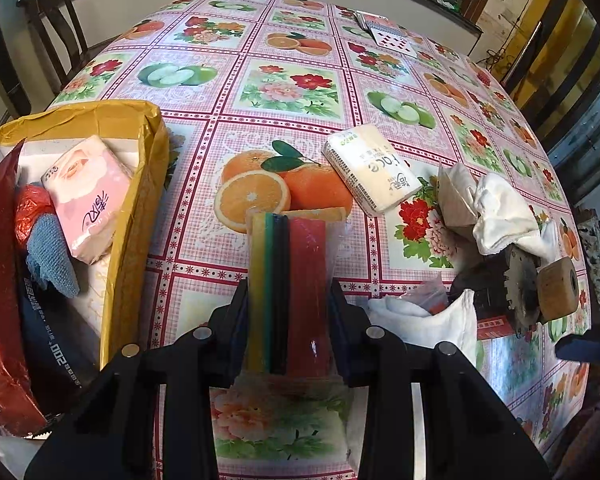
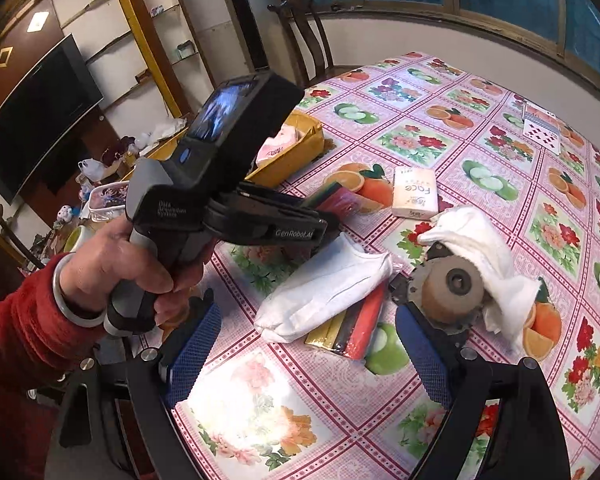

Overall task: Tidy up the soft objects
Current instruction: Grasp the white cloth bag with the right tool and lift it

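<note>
My left gripper (image 1: 288, 292) is shut on a plastic-wrapped pack of yellow, green, black and red strips (image 1: 292, 264), held above the table right of the yellow-taped box (image 1: 140, 200). The box holds a pink tissue pack (image 1: 88, 196), a blue cloth (image 1: 50, 256) and a red bag. In the right wrist view a hand in a red sleeve holds that left gripper (image 2: 328, 216) with the pack (image 2: 334, 200). My right gripper (image 2: 306, 312) stands open just before a folded white cloth (image 2: 324, 292) that lies on a second striped pack (image 2: 356, 328). A white "Face" tissue pack (image 2: 415, 192) lies further back.
A white rag (image 2: 484, 248) drapes over a round toothed tool with a wooden hub (image 2: 448, 288) at the right. Playing cards (image 2: 540, 128) lie at the far side of the fruit-patterned tablecloth. Wooden chairs stand behind the table; shelves and a television are at the left.
</note>
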### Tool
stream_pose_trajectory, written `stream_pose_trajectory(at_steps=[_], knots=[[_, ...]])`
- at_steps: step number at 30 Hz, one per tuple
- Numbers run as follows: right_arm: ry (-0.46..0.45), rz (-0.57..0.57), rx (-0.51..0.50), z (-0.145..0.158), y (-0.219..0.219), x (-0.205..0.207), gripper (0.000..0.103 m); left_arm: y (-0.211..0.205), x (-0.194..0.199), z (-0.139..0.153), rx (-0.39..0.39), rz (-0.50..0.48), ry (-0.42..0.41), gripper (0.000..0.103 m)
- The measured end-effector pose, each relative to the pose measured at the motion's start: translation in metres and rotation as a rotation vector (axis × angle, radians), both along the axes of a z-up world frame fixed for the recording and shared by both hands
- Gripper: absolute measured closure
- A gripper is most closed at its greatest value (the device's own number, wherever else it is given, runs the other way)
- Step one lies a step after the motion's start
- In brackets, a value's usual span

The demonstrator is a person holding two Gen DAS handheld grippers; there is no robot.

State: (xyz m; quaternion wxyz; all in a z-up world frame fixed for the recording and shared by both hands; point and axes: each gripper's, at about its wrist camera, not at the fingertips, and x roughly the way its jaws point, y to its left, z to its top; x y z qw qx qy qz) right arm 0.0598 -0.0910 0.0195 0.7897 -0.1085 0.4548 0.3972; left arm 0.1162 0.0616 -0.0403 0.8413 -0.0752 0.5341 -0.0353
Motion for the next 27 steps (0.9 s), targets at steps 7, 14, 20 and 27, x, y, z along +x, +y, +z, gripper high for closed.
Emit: stream_pose_trajectory(at_steps=[7, 14, 20, 27], knots=[[-0.097, 0.075, -0.109, -0.028, 0.038, -0.013, 0.012, 0.009, -0.002, 0.002, -0.010, 0.020, -0.008, 0.070], [-0.074, 0.170, -0.168, -0.055, 0.063, 0.001, 0.020, 0.011, -0.002, 0.000, -0.029, 0.013, 0.003, 0.070], [-0.073, 0.131, -0.161, -0.059, 0.054, 0.000, 0.059, 0.010, -0.002, -0.001, -0.030, 0.004, 0.004, 0.070], [-0.107, 0.107, -0.166, -0.060, 0.050, -0.013, 0.080, 0.011, -0.002, -0.002, -0.039, 0.007, 0.005, 0.070]])
